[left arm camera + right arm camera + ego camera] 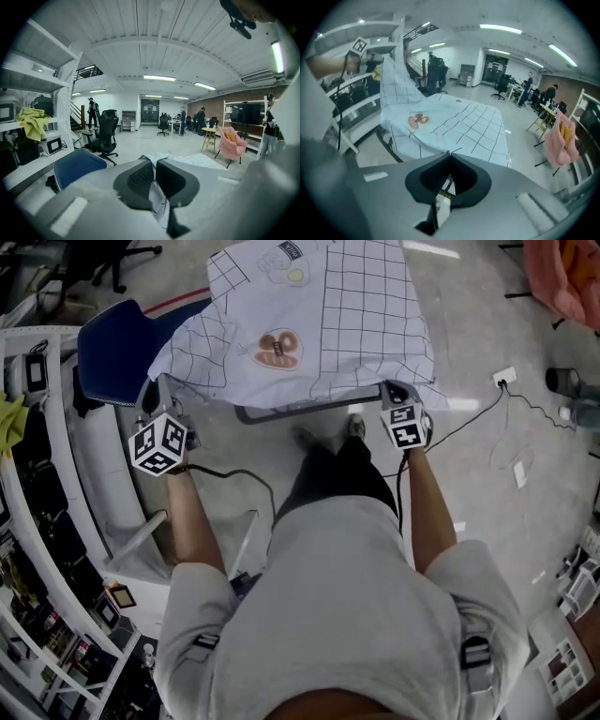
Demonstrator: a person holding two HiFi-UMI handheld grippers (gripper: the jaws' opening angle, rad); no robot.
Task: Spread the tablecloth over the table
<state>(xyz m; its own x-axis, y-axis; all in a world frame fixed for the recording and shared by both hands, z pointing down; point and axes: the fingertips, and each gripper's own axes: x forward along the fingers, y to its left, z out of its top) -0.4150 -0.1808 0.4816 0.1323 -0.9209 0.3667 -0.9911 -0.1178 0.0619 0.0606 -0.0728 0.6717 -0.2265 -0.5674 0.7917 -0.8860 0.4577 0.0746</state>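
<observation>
Head view showed the tablecloth (319,324) draped over the desk (281,412). Its near hem hung just past the desk's dark front rim, and its far end was cut off by the frame. Open floor (497,493) lay to the right, while a blue chair (112,352) and white shelving (56,456) stood close on the left. The cloth was white with a black grid and printed doughnut-like motifs, and rumpled toward its near left corner. The fingers of the left gripper (155,390) were pinched on that corner; those of the right gripper (389,390) were clamped tight on the near right corner. The desk's top was hidden under the cloth.
</observation>
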